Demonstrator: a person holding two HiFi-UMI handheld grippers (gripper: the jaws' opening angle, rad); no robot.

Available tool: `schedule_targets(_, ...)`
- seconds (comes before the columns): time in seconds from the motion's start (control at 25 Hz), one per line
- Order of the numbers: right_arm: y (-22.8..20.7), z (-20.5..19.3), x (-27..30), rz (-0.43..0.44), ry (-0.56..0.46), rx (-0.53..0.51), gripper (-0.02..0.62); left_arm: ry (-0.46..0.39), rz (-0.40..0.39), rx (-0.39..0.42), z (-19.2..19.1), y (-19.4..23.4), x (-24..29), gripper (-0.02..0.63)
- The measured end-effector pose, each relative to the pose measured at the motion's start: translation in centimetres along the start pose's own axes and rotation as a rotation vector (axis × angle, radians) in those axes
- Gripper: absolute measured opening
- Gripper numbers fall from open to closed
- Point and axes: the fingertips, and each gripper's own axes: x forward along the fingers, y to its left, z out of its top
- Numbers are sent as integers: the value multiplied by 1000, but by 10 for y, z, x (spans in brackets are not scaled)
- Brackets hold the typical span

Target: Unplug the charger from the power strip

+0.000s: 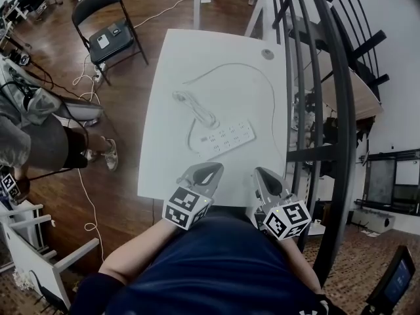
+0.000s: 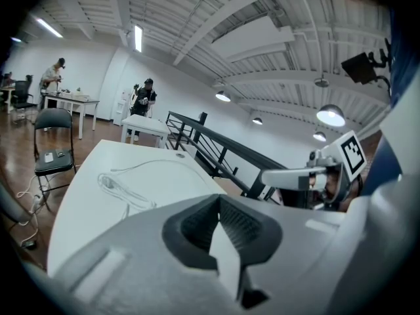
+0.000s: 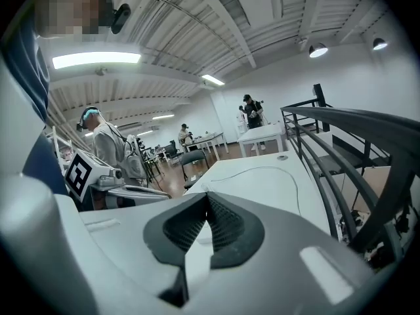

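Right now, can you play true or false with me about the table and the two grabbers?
The left gripper is shut and empty. True.
The right gripper is gripping the power strip. False: it is shut on nothing and is apart from the strip.
The power strip lies on the white table. True.
The folding chair has a bare seat. False: small flat things lie on it.
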Motion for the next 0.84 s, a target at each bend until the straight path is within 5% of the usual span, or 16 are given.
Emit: schedule_targets(0.84,-13,-3,-10,-25,-3,24,11,14,-5,-1,-5,-8,7,8)
